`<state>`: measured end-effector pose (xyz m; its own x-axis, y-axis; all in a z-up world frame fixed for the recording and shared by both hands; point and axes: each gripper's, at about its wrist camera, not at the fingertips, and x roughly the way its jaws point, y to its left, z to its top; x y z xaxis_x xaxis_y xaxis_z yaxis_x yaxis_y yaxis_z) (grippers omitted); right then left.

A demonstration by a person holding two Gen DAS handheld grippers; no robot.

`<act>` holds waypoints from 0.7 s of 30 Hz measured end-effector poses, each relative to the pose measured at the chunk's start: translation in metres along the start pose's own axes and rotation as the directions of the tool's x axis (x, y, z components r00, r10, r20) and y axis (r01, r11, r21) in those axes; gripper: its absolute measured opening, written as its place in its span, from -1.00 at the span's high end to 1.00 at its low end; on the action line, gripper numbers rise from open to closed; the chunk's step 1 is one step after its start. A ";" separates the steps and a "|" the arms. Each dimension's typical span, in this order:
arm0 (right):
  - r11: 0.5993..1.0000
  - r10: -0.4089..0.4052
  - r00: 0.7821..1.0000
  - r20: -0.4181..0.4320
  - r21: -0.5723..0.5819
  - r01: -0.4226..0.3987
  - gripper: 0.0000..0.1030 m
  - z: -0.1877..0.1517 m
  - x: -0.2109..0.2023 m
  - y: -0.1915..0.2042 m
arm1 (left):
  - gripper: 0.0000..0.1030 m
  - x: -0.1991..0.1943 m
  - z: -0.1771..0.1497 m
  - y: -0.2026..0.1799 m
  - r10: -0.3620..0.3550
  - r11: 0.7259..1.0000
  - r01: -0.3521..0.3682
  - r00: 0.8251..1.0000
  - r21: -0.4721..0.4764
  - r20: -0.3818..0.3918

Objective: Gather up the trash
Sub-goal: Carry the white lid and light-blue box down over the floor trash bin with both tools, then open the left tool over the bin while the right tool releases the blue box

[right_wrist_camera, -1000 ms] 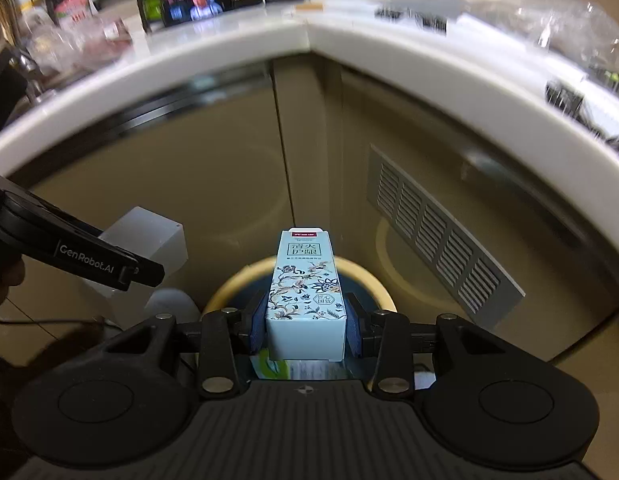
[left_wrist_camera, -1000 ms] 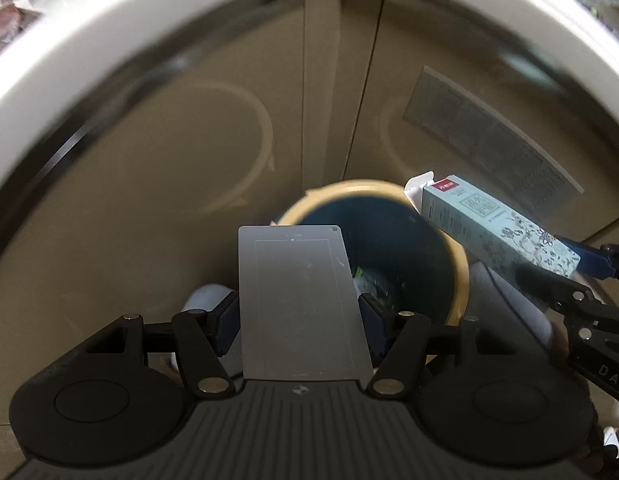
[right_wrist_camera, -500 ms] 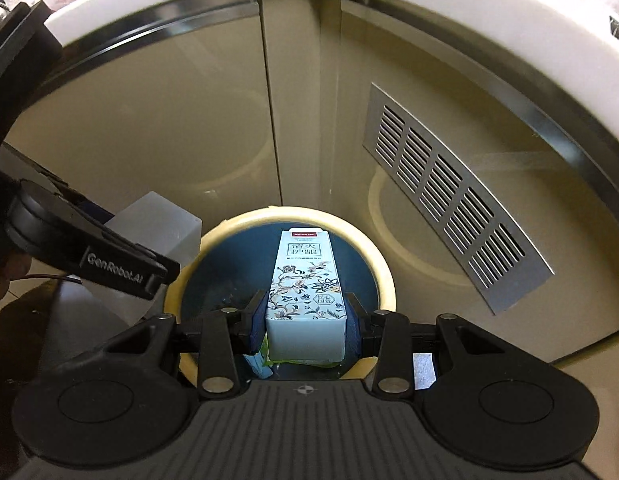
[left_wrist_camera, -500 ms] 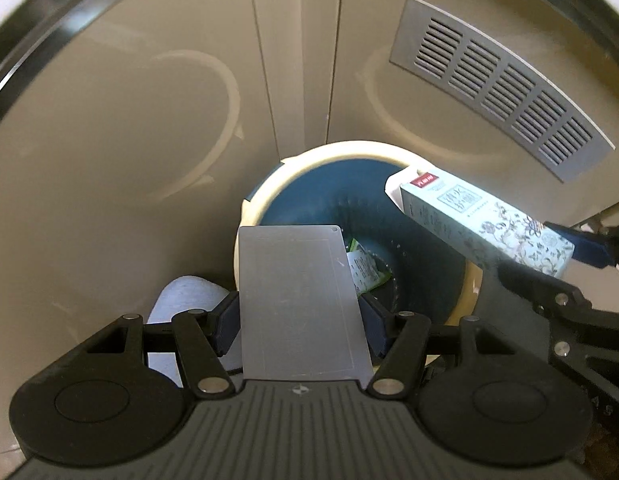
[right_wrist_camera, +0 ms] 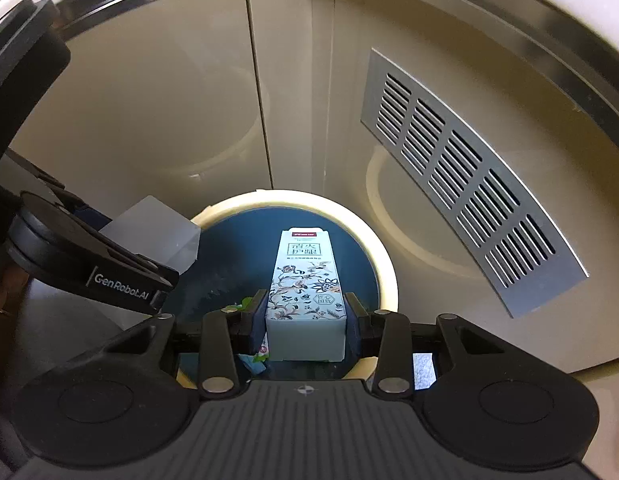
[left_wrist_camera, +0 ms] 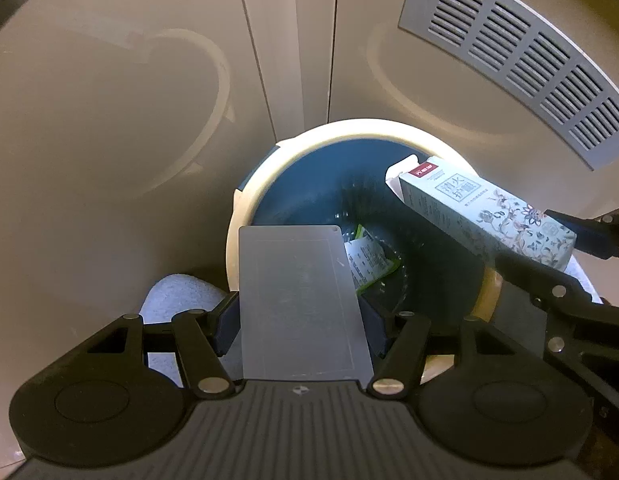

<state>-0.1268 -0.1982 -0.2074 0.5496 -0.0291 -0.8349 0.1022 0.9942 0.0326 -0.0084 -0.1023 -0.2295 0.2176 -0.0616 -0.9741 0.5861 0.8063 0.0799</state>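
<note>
My left gripper is shut on a plain grey box and holds it over the near rim of a round bin with a cream rim and a dark blue liner. My right gripper is shut on a pale blue floral carton and holds it above the bin's opening. The carton also shows in the left wrist view, and the grey box in the right wrist view. A green and white wrapper lies inside the bin.
The bin stands on the floor in a corner of beige cabinet doors. A grey vent grille is set in the right door. A white countertop edge overhangs above. A pale grey object lies on the floor left of the bin.
Both grippers have dropped and tilted toward the bin with their boxes still held. The bin looks larger and the countertop has slid out of the left view.
</note>
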 end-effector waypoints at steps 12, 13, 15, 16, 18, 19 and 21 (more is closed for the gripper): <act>1.000 -0.019 0.999 -0.035 0.009 0.019 0.20 0.001 0.028 -0.002 | -0.32 0.019 0.013 -0.013 0.042 0.999 -0.041 0.999 0.034 -0.032; 1.000 -0.023 0.999 -0.035 0.008 0.023 0.20 0.001 0.029 -0.003 | -0.32 0.020 0.013 -0.014 0.045 0.998 -0.043 0.998 0.039 -0.036; 0.999 -0.031 0.999 -0.036 0.010 0.031 0.20 0.002 0.031 -0.004 | -0.35 0.021 0.013 -0.016 0.045 0.998 -0.044 0.998 0.043 -0.039; 0.999 -0.035 0.999 -0.037 0.012 0.035 0.20 0.002 0.032 -0.005 | -0.35 0.021 0.013 -0.016 0.043 0.998 -0.041 0.998 0.044 -0.038; 0.999 -0.040 0.998 -0.039 0.016 0.041 0.20 0.002 0.033 -0.007 | -0.38 0.021 0.013 -0.017 0.037 0.998 -0.036 0.999 0.048 -0.034; 0.999 -0.043 0.998 -0.040 0.017 0.044 0.20 0.002 0.034 -0.008 | -0.51 0.022 0.013 -0.017 0.039 0.998 -0.037 0.999 0.051 -0.028; 0.999 -0.047 0.998 -0.042 0.016 0.048 0.20 0.003 0.036 -0.008 | -0.86 0.023 0.013 -0.018 0.051 0.997 -0.050 0.999 0.060 -0.017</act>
<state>-0.1055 -0.2075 -0.2359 0.5092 -0.0718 -0.8576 0.1418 0.9899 0.0014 -0.0039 -0.1264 -0.2506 0.2337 -0.0107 -0.9723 0.6208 0.7713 0.1407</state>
